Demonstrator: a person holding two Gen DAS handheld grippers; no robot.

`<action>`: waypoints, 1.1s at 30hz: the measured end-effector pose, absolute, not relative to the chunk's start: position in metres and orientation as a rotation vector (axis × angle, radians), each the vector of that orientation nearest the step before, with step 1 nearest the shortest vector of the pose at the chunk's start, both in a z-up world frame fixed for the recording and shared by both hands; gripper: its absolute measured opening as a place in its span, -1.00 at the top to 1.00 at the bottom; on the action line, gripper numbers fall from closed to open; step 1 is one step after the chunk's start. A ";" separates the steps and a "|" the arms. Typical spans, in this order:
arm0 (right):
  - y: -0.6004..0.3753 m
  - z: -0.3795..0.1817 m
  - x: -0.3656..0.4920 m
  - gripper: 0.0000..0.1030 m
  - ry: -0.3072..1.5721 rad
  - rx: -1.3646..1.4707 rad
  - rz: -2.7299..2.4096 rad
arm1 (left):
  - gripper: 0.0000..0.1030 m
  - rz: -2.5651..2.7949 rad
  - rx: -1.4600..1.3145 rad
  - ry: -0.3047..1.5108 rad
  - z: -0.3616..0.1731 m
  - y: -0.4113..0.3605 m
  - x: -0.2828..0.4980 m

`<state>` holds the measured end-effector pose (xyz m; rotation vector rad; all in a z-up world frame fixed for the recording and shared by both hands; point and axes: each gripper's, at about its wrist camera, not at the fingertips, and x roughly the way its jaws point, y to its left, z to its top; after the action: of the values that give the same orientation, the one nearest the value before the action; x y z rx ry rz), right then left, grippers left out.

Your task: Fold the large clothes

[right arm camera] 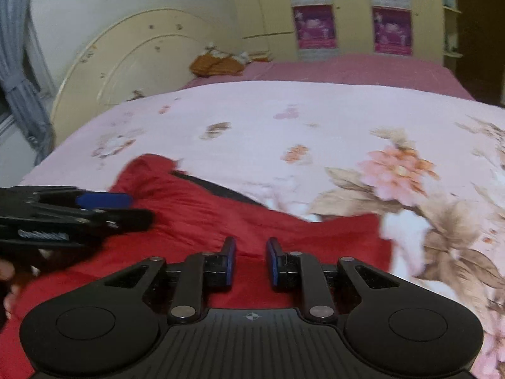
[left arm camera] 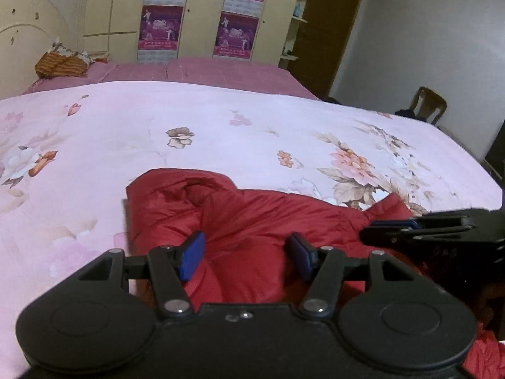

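Observation:
A red puffy jacket (left arm camera: 240,218) lies on the pink floral bedspread (left arm camera: 189,120) at the near edge of the bed. It also shows in the right wrist view (right arm camera: 221,218), with a dark lining strip along its far edge. My left gripper (left arm camera: 246,252) is open just above the jacket, with nothing between its blue pads (left arm camera: 192,254). My right gripper (right arm camera: 251,260) is open with a narrower gap, low over the jacket's near part. Each gripper shows side-on in the other's view: the right one (left arm camera: 388,229) and the left one (right arm camera: 126,208).
A cream headboard (right arm camera: 126,63) stands at the bed's left end, with orange folded cloth (left arm camera: 60,64) beside it. A wardrobe with purple posters (left arm camera: 161,28) stands behind the bed. A wooden chair (left arm camera: 429,105) stands at the far right. A grey curtain (right arm camera: 22,79) hangs at left.

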<state>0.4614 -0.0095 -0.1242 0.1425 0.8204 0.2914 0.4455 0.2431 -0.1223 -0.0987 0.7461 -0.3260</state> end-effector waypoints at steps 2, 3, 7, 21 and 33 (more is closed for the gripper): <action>-0.020 -0.121 0.459 0.62 0.831 0.183 0.284 | -0.12 -0.301 -0.099 0.740 -0.115 0.245 0.438; -0.023 -0.112 0.454 0.61 0.813 0.183 0.268 | -0.13 -0.297 -0.092 0.729 -0.108 0.245 0.431; -0.023 -0.073 0.420 0.61 0.725 0.217 0.326 | -0.13 -0.376 -0.058 0.672 -0.084 0.232 0.384; -0.016 -0.118 0.384 0.62 0.753 0.150 0.340 | -0.18 -0.349 0.068 0.690 -0.119 0.205 0.358; -0.024 -0.054 0.318 0.61 0.706 0.132 0.404 | -0.09 -0.412 0.045 0.636 -0.075 0.211 0.273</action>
<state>0.3180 -0.0241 -0.0539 0.1322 0.7058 0.4044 0.2734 0.2107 -0.0751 0.0448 0.6359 -0.4118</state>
